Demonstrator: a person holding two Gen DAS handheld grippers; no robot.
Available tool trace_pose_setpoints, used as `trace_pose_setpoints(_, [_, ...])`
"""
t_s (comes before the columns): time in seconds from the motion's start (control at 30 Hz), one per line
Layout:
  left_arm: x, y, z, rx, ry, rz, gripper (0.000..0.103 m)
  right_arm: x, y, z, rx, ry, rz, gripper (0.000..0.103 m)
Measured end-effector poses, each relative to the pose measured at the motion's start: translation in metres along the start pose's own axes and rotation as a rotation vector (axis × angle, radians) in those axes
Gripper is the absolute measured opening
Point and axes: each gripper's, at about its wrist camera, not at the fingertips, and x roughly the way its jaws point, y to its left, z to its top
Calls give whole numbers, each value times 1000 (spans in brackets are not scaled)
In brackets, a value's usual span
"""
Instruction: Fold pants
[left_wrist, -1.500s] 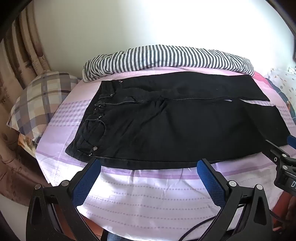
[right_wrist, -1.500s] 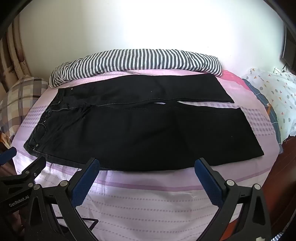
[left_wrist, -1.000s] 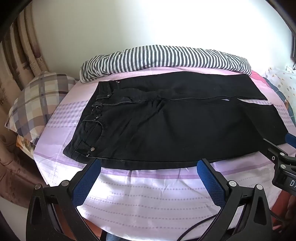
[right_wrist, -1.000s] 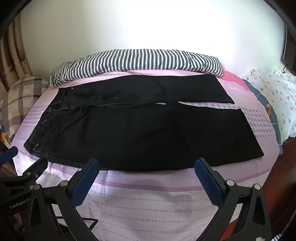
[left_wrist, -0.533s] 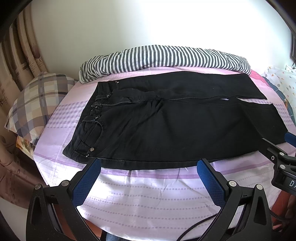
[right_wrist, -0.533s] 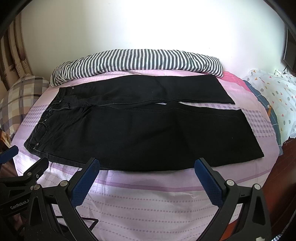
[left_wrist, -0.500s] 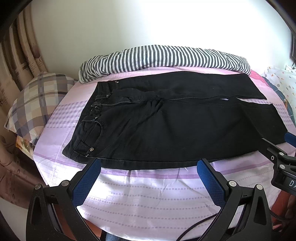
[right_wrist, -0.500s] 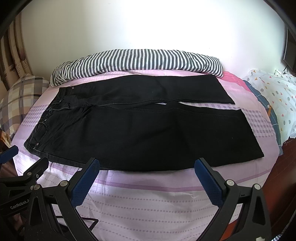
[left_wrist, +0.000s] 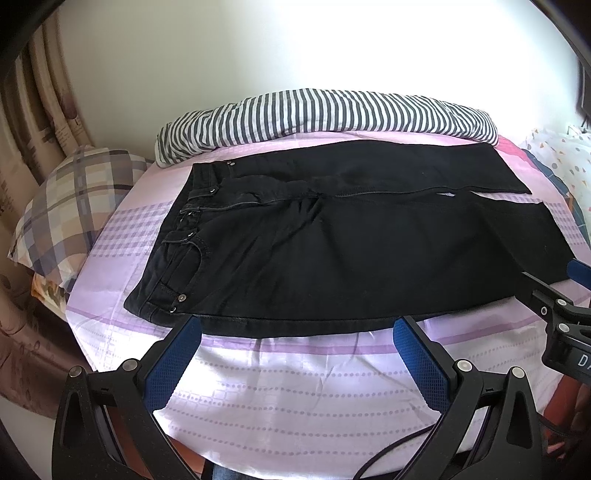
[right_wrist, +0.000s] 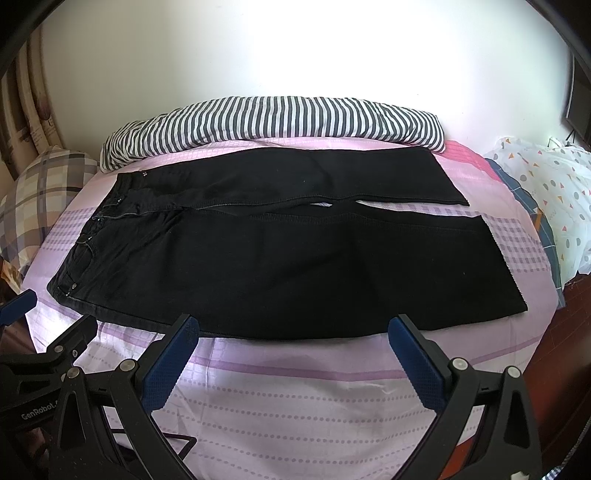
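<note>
Black pants (left_wrist: 332, 243) lie spread flat on a pink and lilac bed sheet (left_wrist: 295, 387), waistband to the left and leg hems to the right; they also show in the right wrist view (right_wrist: 288, 254). The two legs lie side by side. My left gripper (left_wrist: 295, 332) is open and empty, just short of the pants' near edge at the waist end. My right gripper (right_wrist: 293, 328) is open and empty at the near edge toward the legs. Each gripper appears at the edge of the other's view.
A black-and-white striped cover (left_wrist: 325, 114) lies rolled along the far side by the wall. A plaid pillow (left_wrist: 66, 199) and a curtain (left_wrist: 44, 110) are at left. A dotted white pillow (right_wrist: 554, 192) is at right. The bed's near edge drops off below the grippers.
Both views have shifted only slightly; the left gripper has drifted a little. The pants have not moved and both grippers stay open.
</note>
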Motion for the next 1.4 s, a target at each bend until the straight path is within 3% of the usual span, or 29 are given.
trace_pose_setpoints(1.4, [-1, -10, 0, 51, -23, -25, 103, 2, -7, -2, 21, -1, 5, 102])
